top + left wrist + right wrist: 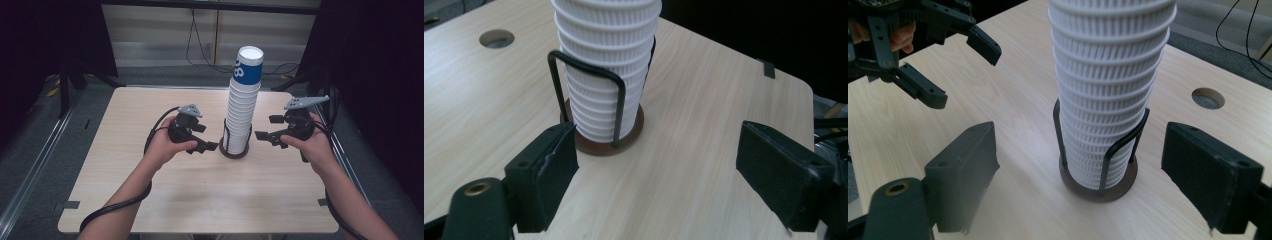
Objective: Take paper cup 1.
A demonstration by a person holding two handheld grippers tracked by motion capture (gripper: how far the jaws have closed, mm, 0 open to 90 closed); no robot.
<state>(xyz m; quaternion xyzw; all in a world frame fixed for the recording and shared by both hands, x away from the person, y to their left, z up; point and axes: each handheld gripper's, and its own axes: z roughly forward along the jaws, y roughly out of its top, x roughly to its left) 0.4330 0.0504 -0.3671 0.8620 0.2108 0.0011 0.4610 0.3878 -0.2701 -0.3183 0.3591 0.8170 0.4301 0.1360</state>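
A tall stack of white ribbed paper cups [241, 112] stands in a black wire holder on a round brown base [234, 152] at the table's middle; the top cup [248, 67] has a blue band. My left gripper [204, 138] is just left of the holder, open, nothing between its jaws. My right gripper [267, 128] hovers right of the stack, open and empty. In the left gripper view the cup stack [606, 65] and base [600, 145] lie ahead of my left gripper [656, 170]. In the right gripper view the stack [1108, 85] rises between the spread jaws of my right gripper [1080, 175], farther off, and the left gripper [965, 70] faces it.
The wooden table [150, 195] has bare room in front and to both sides. A round cable hole [1208, 98] sits in the tabletop past the stack. Cables [200, 45] hang at the back wall. Dark curtains flank the table.
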